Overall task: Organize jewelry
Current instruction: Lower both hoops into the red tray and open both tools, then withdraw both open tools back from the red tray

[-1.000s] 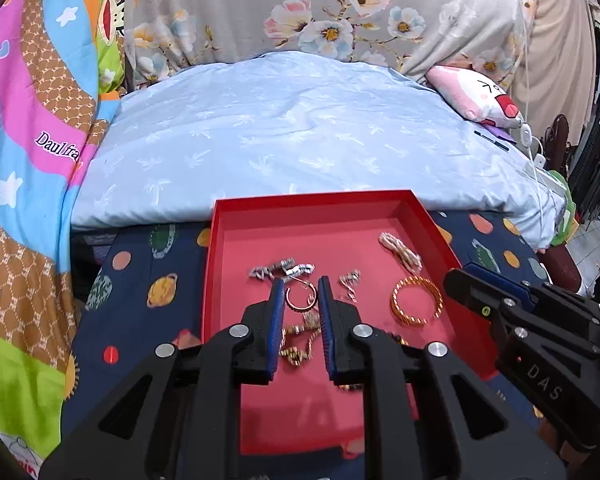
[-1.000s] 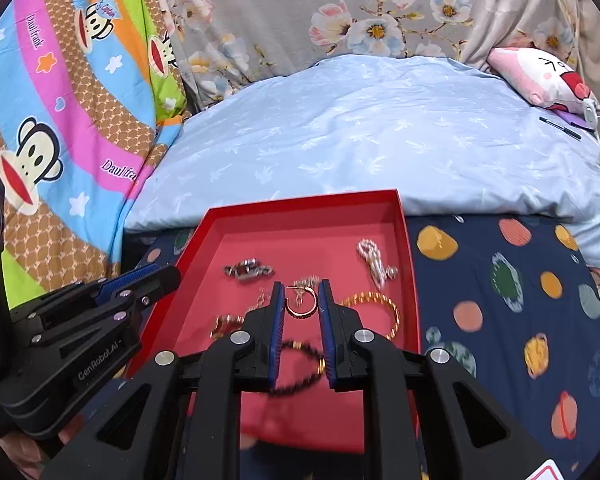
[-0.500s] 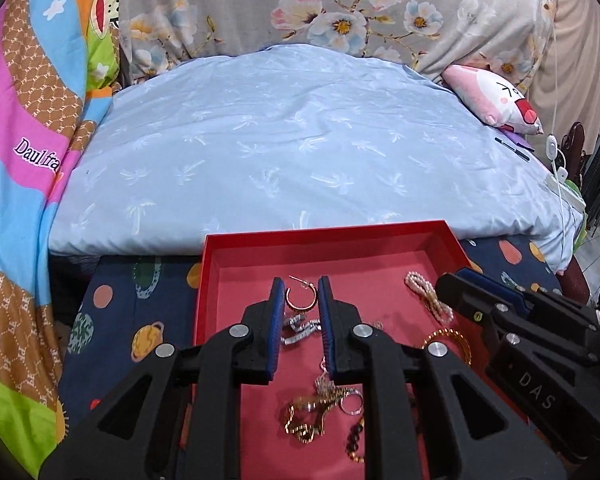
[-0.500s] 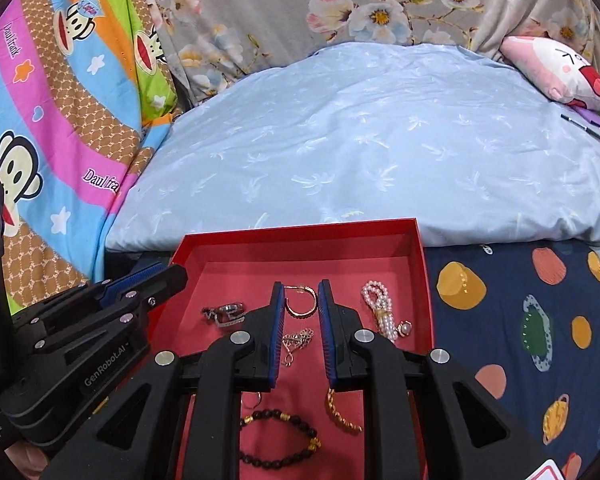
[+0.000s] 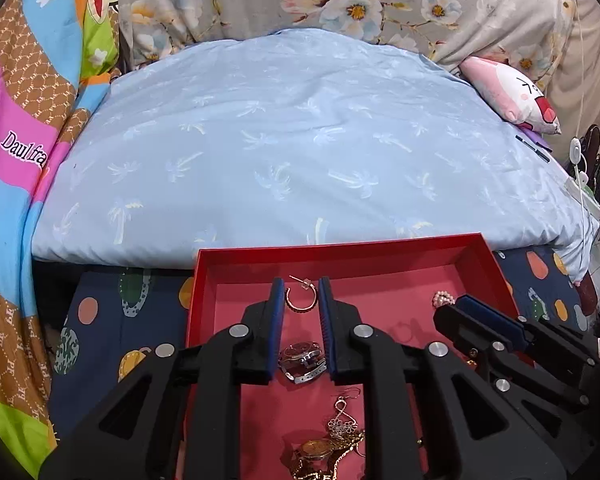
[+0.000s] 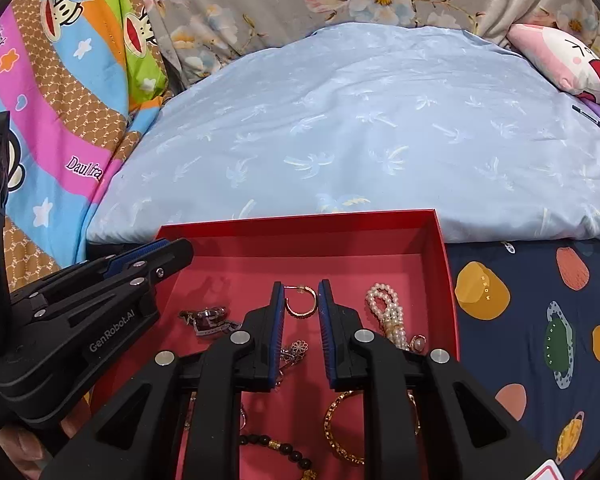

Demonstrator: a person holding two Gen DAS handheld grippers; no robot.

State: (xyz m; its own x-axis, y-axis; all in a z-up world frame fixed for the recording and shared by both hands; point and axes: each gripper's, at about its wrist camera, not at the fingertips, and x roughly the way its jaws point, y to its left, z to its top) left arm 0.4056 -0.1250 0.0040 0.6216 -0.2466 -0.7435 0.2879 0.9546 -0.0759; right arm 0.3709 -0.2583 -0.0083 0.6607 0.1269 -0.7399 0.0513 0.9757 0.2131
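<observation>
Both grippers each pinch a gold hoop earring: left gripper point(image 5: 301, 299) on one hoop point(image 5: 301, 300), right gripper point(image 6: 299, 300) on its twin point(image 6: 301, 301). A second ago they were low over the red tray point(image 5: 380, 246); now both are lifted toward its 12 o'clock wall, probably pairing them. Watch point(image 5: 303, 362) lies beneath.

The colourful monkey-print blanket point(image 5: 24, 148) carries cursive white lettering on its pink band, cut off at the fold, reading "Daul fra". The same lettering shows in the right wrist view. There, the side of the left hand-held gripper point(image 6: 112, 336) bears the white brand mark "GenRobot.AI". A yellow patch on the navy planet-print cover point(image 6: 484, 288) has tiny letters, perhaps "MOON", too small to be sure.
</observation>
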